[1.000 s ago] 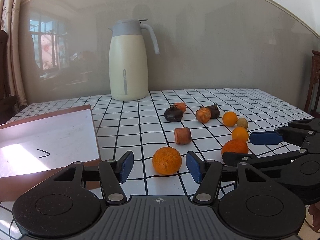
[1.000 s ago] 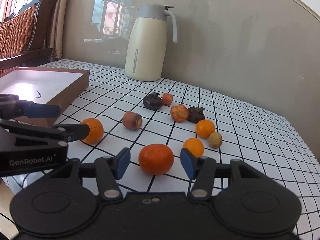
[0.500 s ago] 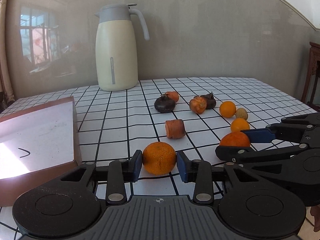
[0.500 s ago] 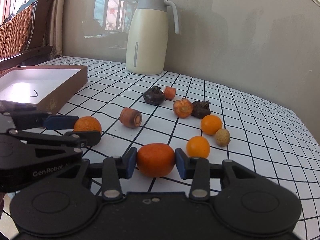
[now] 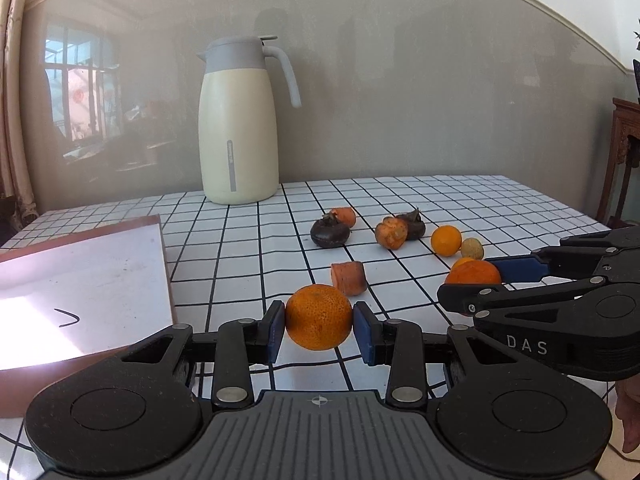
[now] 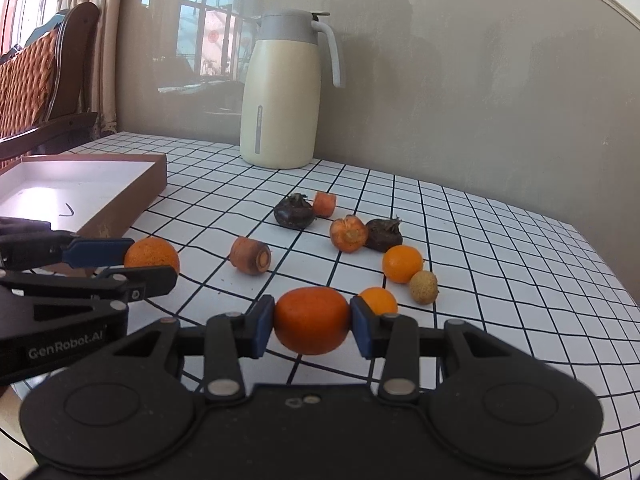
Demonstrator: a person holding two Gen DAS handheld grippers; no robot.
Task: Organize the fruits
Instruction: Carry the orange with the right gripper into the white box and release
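My left gripper [image 5: 319, 330] is shut on a rough-skinned orange [image 5: 319, 315], its blue pads pressing both sides just above the checked tablecloth. My right gripper [image 6: 312, 325] is shut on a smoother, deeper-orange mandarin [image 6: 311, 318]. In the left wrist view the right gripper [image 5: 486, 286] comes in from the right, holding its mandarin [image 5: 473, 273]. The right wrist view shows the left gripper [image 6: 138, 266] at the left with its orange [image 6: 152, 255]. Loose on the cloth lie carrot pieces [image 6: 251, 256], dark water chestnuts [image 6: 294, 213], small oranges [image 6: 402, 264] and a longan [image 6: 423, 287].
A shallow brown box with a white floor [image 5: 80, 280] lies at the left of the table. A cream thermos jug [image 5: 239, 120] stands at the back by the wall. A wooden chair [image 6: 36, 80] is off the table's far left. A hand [image 5: 630, 412] shows at the lower right.
Both grippers closed from open onto their fruits: the left on the rough orange, the right on the mandarin. Both views shifted slightly; the fruits now sit a little higher between the pads.
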